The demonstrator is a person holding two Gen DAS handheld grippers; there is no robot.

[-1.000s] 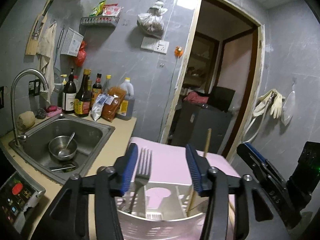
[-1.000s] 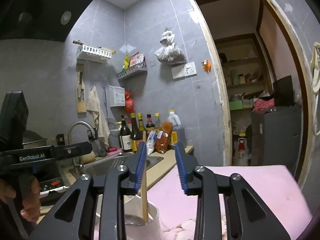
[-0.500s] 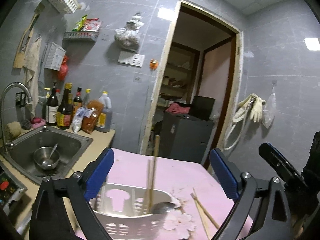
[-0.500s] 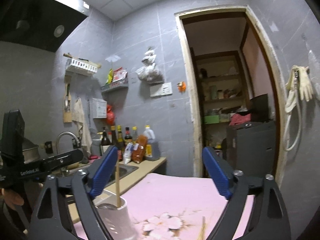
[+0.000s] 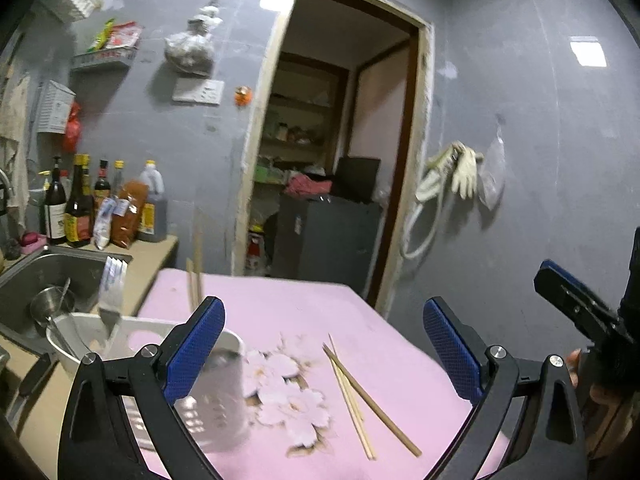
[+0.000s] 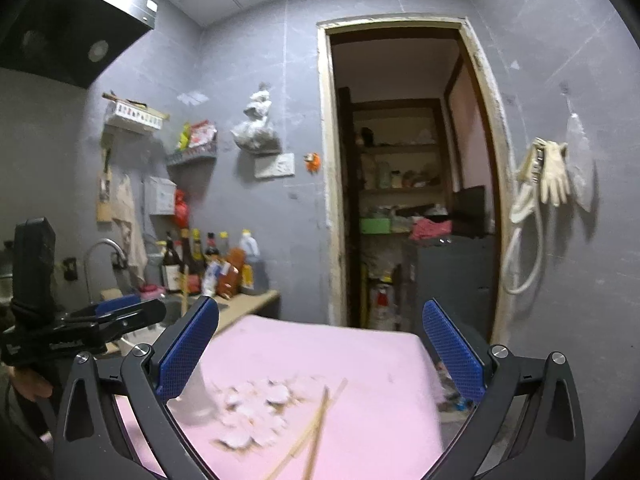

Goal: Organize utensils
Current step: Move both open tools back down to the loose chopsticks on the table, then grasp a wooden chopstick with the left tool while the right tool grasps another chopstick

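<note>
A white perforated utensil holder [image 5: 218, 400] stands at the left of the pink table [image 5: 320, 320], with a fork [image 5: 112, 300] and upright chopsticks [image 5: 195, 276] in it. Loose wooden chopsticks [image 5: 360, 392] lie on the pink cloth to its right; they also show in the right wrist view [image 6: 316, 432]. My left gripper [image 5: 324, 354] is open and empty above the table, between holder and loose chopsticks. My right gripper [image 6: 320, 356] is open and empty above the table. The holder [image 6: 196, 400] sits behind its left finger.
A steel sink [image 5: 48, 276] with a small pot lies left of the table, bottles [image 5: 80, 208] behind it on the counter. An open doorway [image 5: 332, 168] is beyond the table. Gloves [image 5: 460, 172] hang on the right wall. A range hood [image 6: 68, 28] is at upper left.
Both grippers opened wide, letting go of the fork and the chopstick in the holder, then lifted and swung right, away from the holder toward the loose chopsticks.
</note>
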